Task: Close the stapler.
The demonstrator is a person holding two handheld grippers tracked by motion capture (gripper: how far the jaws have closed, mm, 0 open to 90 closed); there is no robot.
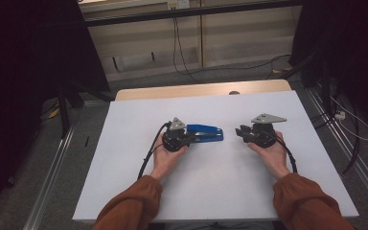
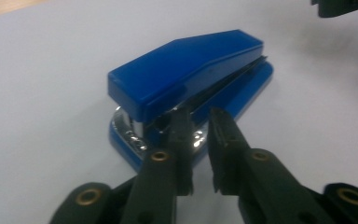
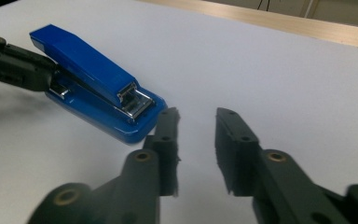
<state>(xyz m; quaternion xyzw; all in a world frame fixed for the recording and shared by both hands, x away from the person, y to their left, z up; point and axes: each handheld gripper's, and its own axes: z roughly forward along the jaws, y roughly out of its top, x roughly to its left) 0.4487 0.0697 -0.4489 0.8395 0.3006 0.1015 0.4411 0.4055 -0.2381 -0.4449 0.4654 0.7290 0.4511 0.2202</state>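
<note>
I hold the left gripper (image 1: 191,134) at the hinge end of the blue plastic stapler (image 1: 206,132), mid-frame on the white tabletop (image 1: 139,120), jaws slightly apart, gripping nothing. The right gripper (image 1: 240,132), jaws apart, faces its nose. Step: approach. Next, I judge, close on the stapler

The stapler (image 2: 186,74) is a glossy bright blue, with shiny silver metal at its hinge and at its front mouth. Both grippers, left (image 2: 200,123) and right (image 3: 196,123), have matt black fingers (image 2: 226,140) set with small brass-coloured rivets, and grey plates on top. The table (image 1: 220,177) is plain white with a pale wooden far edge, and the person's sleeves (image 1: 134,206) are rust orange.
</note>
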